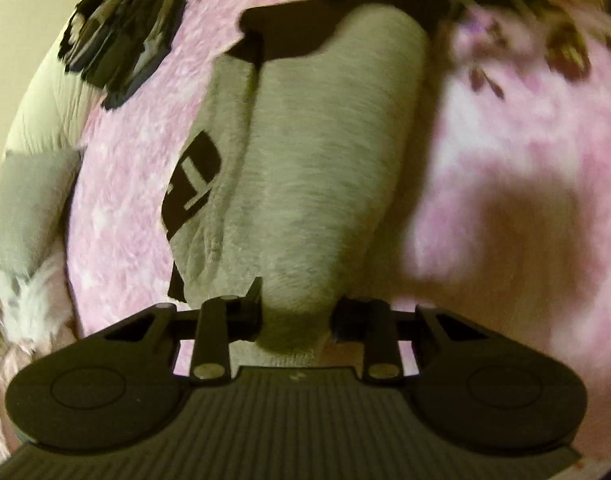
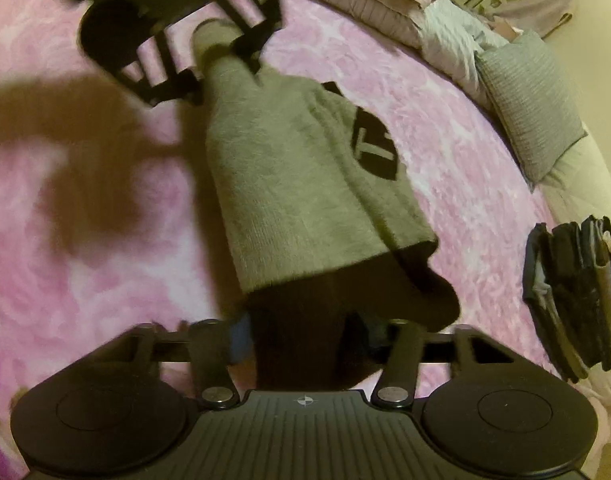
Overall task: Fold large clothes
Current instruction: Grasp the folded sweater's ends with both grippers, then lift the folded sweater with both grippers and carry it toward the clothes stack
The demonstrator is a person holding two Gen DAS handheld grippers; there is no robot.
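Mid-fold: left gripper [image 1: 297, 316] pinches grey garment [image 1: 305, 152], right gripper [image 2: 305, 340] spans its dark end, grip unclear; next, lay fold flat.

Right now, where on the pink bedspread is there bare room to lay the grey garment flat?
Open pink bedspread lies beside the grey garment, on the side away from its black logo; only shadows cross it. The logo side is tighter: a stack of dark folded clothes, a grey pillow and bedding border it.
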